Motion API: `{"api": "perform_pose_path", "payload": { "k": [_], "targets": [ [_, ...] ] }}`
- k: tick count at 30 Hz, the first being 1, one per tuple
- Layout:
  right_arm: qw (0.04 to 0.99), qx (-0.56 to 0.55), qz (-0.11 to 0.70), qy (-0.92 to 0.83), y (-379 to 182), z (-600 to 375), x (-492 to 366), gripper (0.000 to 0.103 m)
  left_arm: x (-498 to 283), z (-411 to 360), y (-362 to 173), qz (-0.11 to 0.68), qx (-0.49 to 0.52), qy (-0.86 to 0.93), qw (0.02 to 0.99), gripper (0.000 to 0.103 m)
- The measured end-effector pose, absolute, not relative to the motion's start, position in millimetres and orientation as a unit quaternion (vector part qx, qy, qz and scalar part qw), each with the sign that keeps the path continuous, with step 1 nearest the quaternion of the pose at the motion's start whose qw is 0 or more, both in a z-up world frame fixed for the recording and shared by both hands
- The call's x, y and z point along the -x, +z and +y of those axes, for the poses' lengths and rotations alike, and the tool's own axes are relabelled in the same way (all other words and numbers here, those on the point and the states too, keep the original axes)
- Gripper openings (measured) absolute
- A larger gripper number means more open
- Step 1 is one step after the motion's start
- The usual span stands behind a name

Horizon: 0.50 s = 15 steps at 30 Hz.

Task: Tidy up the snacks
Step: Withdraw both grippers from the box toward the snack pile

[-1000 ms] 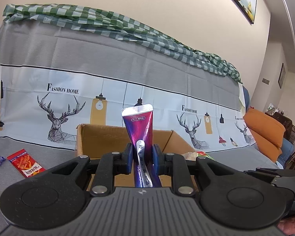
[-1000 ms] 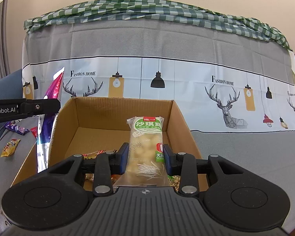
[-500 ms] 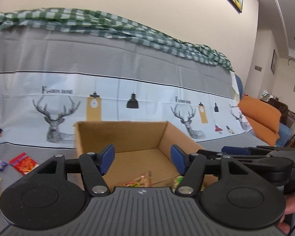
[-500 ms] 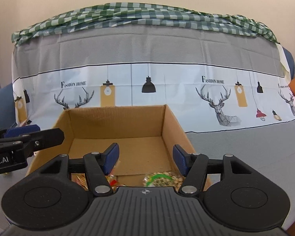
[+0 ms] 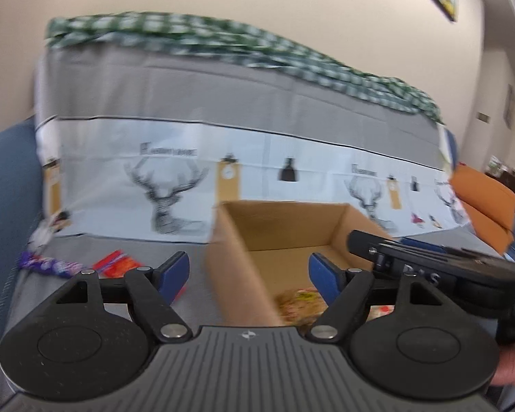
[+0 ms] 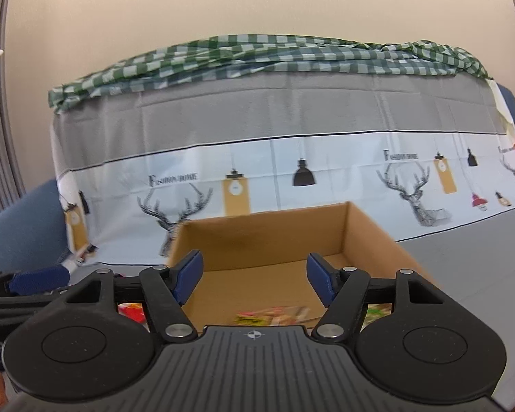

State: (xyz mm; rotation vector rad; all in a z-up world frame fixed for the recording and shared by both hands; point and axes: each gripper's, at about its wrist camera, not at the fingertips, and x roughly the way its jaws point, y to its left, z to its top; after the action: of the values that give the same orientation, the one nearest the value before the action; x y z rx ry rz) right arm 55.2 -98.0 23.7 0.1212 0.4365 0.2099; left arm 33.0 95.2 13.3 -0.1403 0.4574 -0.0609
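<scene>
Open cardboard box (image 6: 292, 240) sits on the grey cloth-covered surface (image 6: 480, 257) before the deer-print backdrop (image 6: 326, 171); flaps up, brown interior mostly bare. Snack packets (image 6: 274, 317) lie on its floor, largely hidden behind the gripper bodies and blurred; labels unreadable. Left of the box, in the left wrist view, a red packet (image 5: 116, 262) and a purple packet (image 5: 48, 264) lie loose, smeared by motion blur. Left gripper (image 5: 249, 271): jaws apart, holding nothing, straddling the box's left wall. Right gripper (image 6: 252, 271): jaws apart, empty, above the box.
</scene>
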Motion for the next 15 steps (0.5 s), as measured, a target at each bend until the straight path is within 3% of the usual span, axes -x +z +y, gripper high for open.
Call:
{"api": "perform_pose_path", "payload": {
  "k": [2, 5, 7, 9, 15],
  "targets": [
    [0.969, -0.064, 0.211, 0.110, 23, -84, -50, 0.069, -31, 111, 16, 0.235, 0.082, -0.016, 0.968, 0.074],
    [0.966, -0.065, 0.212, 0.130, 20, -64, -46, 0.069, -28, 136, 18, 0.248, 0.110, 0.009, 0.963, 0.050],
    [0.964, -0.060, 0.214, 0.143, 19, -51, -43, 0.068, -27, 151, 16, 0.265, 0.125, 0.036, 0.955, 0.024],
    [0.962, -0.055, 0.215, 0.158, 16, -38, -41, 0.068, -29, 167, 10, 0.288, 0.141, 0.070, 0.945, 0.012],
    [0.950, -0.043, 0.225, 0.212, 6, -7, -35, 0.043, -32, 215, -8, 0.333, 0.230, 0.134, 0.905, 0.011]
  ]
}}
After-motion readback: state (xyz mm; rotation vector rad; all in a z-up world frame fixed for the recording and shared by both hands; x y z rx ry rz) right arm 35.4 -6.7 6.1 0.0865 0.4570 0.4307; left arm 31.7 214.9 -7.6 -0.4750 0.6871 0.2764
